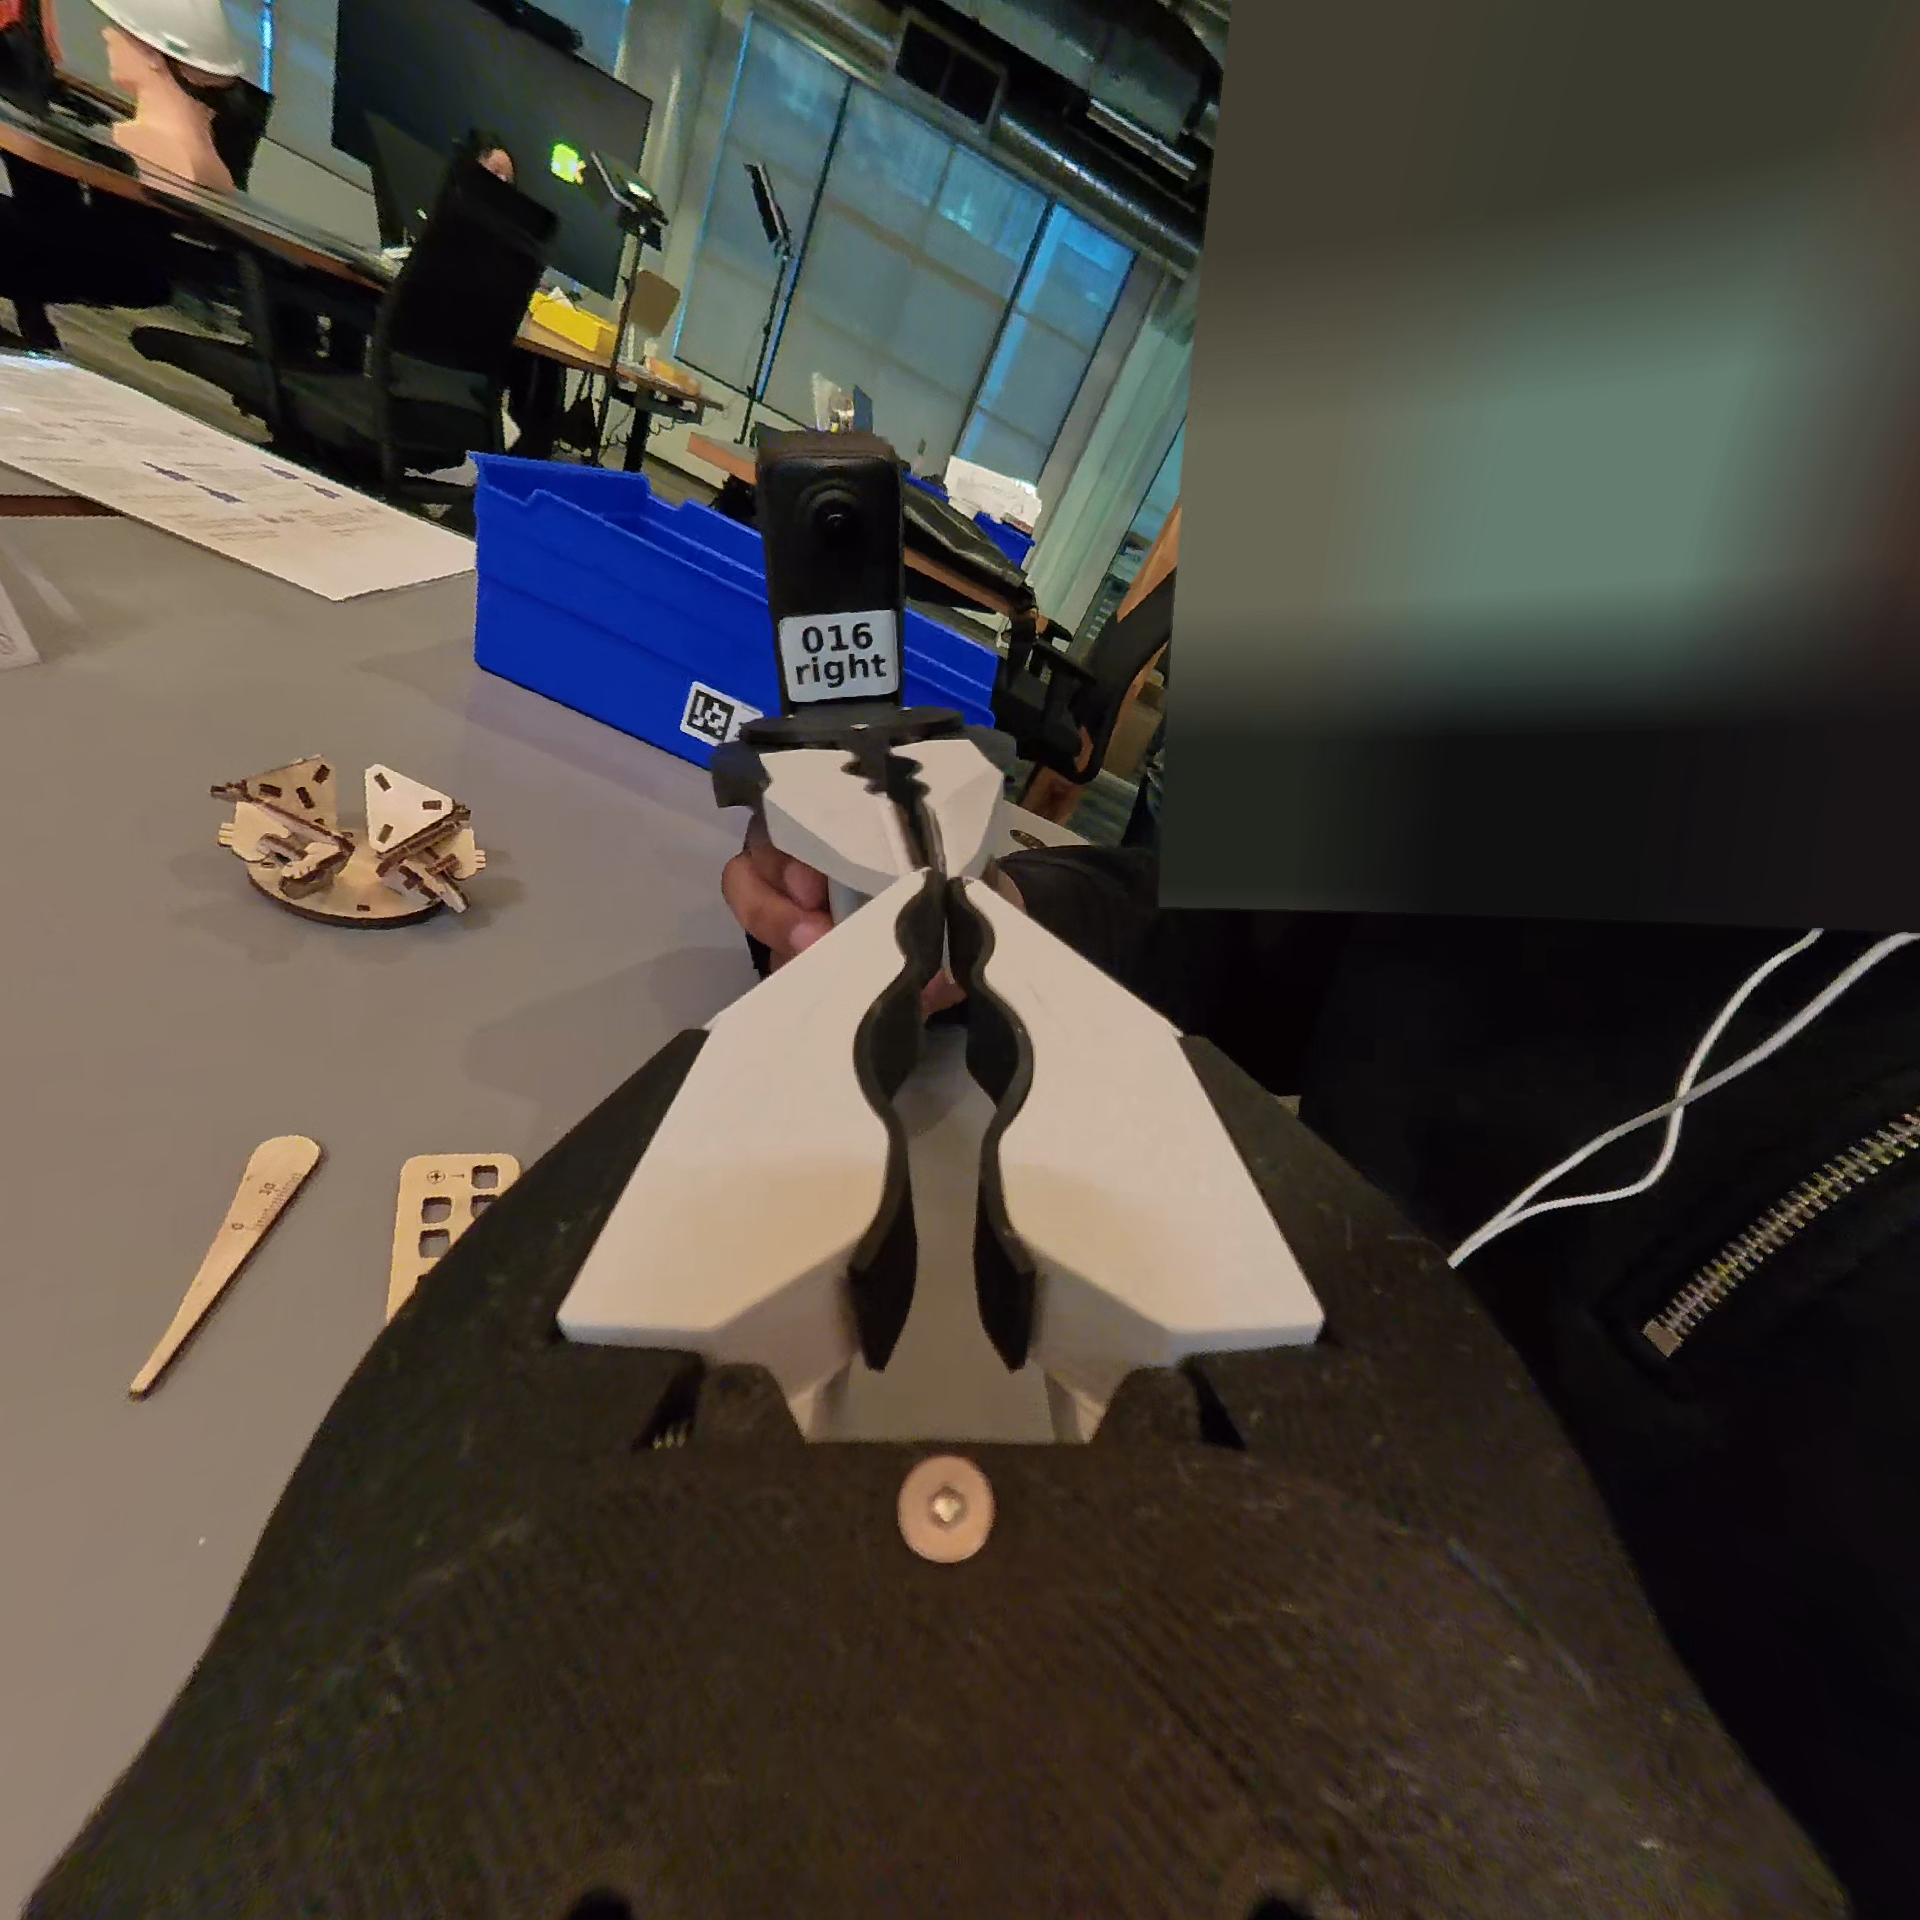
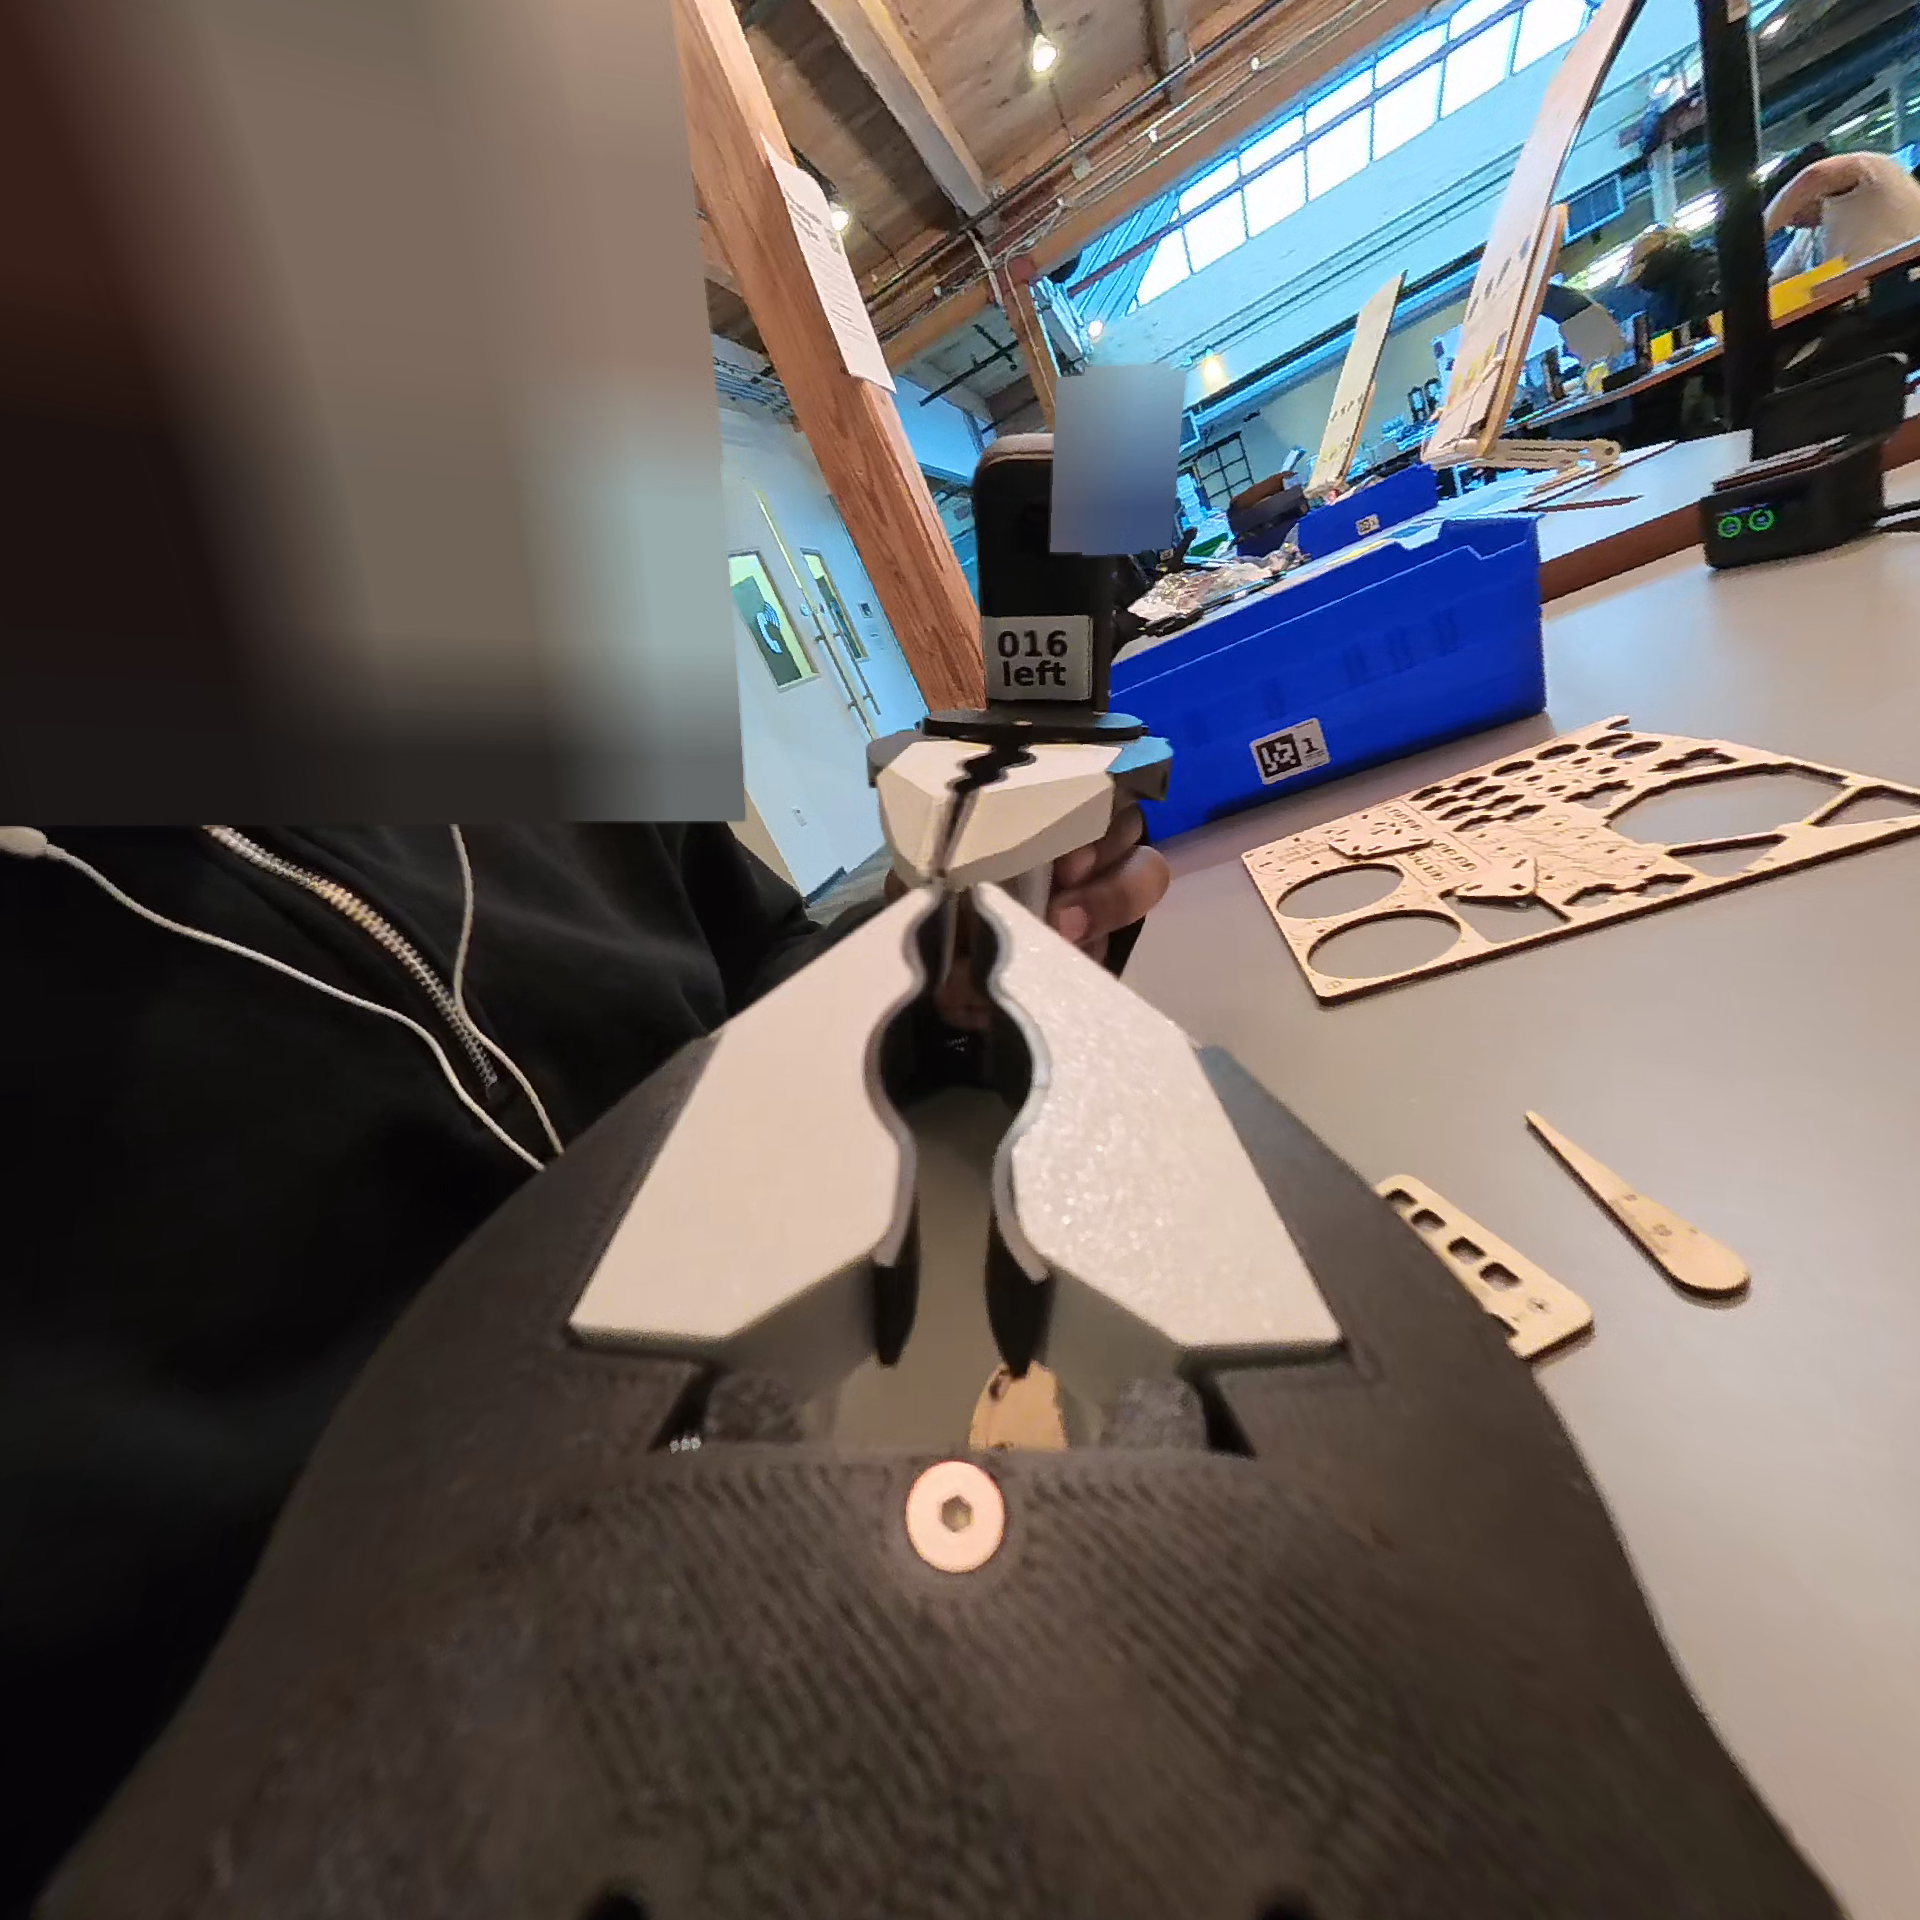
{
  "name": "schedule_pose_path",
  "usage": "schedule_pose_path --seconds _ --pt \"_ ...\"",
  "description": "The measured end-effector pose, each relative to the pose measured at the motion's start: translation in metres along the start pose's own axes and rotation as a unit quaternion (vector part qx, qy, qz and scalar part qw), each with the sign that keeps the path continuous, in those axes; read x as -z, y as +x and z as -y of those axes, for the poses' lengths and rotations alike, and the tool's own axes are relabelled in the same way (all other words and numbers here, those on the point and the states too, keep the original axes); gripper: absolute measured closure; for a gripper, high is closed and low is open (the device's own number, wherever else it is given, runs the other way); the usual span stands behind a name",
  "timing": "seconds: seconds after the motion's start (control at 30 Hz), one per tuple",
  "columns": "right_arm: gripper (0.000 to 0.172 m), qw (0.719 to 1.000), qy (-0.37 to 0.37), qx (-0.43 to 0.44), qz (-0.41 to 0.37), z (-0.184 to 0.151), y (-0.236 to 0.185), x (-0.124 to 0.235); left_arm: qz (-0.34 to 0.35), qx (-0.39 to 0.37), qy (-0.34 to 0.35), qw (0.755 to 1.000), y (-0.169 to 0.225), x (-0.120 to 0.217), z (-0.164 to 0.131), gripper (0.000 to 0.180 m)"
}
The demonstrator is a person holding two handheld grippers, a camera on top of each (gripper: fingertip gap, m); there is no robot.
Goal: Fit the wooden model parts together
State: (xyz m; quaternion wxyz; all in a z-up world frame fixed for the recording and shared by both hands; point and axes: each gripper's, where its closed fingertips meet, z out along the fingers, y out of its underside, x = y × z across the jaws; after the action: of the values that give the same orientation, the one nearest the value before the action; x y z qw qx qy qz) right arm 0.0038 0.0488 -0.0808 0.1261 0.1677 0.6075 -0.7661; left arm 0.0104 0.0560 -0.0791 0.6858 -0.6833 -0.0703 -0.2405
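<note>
If I push closer, my two closed noses could knock and skid apart over the grey table [image 1: 312,1039]. My left gripper [image 1: 940,894] and right gripper [image 2: 948,894] are both pinched together, tip to tip. Whether the pale sliver between the pads is held, I cannot tell. The round laser-cut plywood model [image 1: 348,842] sits well apart

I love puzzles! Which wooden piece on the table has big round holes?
The large flat sheet beside the blue bin; the small strip has little square slots, the tapered stick none.
</note>
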Motion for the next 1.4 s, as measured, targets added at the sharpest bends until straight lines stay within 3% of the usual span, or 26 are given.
schedule_pose_path --seconds 0.2,0.43,0.53,0.63,0.77,1.03,1.17,1.23,1.33,1.4 --pt "0.172 1.0 -0.011 0.012 -0.02 -0.001 0.005 0.003 0.019 0.001 0.017 1.0 -0.007 0.006 0.006 0.18" --pt "0.166 0.998 0.001 0.027 -0.05 0.008 0.013 0.012 0.107 -0.038 0.023 0.993 -0.032 0.027 0.015 0.18" --pt "0.161 0.997 -0.012 0.038 -0.062 0.004 0.016 0.012 0.135 -0.067 -0.047 0.988 -0.035 0.035 -0.002 0.18" --pt "0.159 0.996 -0.026 0.052 -0.073 -0.001 0.015 0.011 0.135 -0.075 -0.162 0.975 -0.026 0.047 -0.04 0.18" --pt "0.158 0.995 -0.028 0.051 -0.075 -0.003 0.015 0.008 0.14 -0.073 -0.316 0.936 -0.015 0.065 -0.101 0.174" --pt "0.156 0.997 -0.024 0.035 -0.071 -0.004 0.015 0.005 0.13 -0.06 -0.362 0.921 -0.014 0.06 -0.133 0.17" --pt "0.156 0.996 -0.024 0.039 -0.073 -0.002 0.015 0.004 0.133 -0.069 -0.359 0.921 -0.016 0.059 -0.131 0.18" --pt "0.156 0.996 -0.022 0.041 -0.073 -0.002 0.017 0.004 0.122 -0.07 -0.315 0.938 -0.012 0.055 -0.117 0.18" --pt "0.155 0.995 -0.033 0.054 -0.076 -0.005 0.018 0.003 0.083 -0.024 -0.136 0.987 -0.002 0.05 -0.062 0.18" --pt "0.153 0.991 -0.056 0.086 -0.086 -0.012 0.018 -0.001 0.035 0.057 0.003 0.998 0.002 0.053 -0.022 0.18"
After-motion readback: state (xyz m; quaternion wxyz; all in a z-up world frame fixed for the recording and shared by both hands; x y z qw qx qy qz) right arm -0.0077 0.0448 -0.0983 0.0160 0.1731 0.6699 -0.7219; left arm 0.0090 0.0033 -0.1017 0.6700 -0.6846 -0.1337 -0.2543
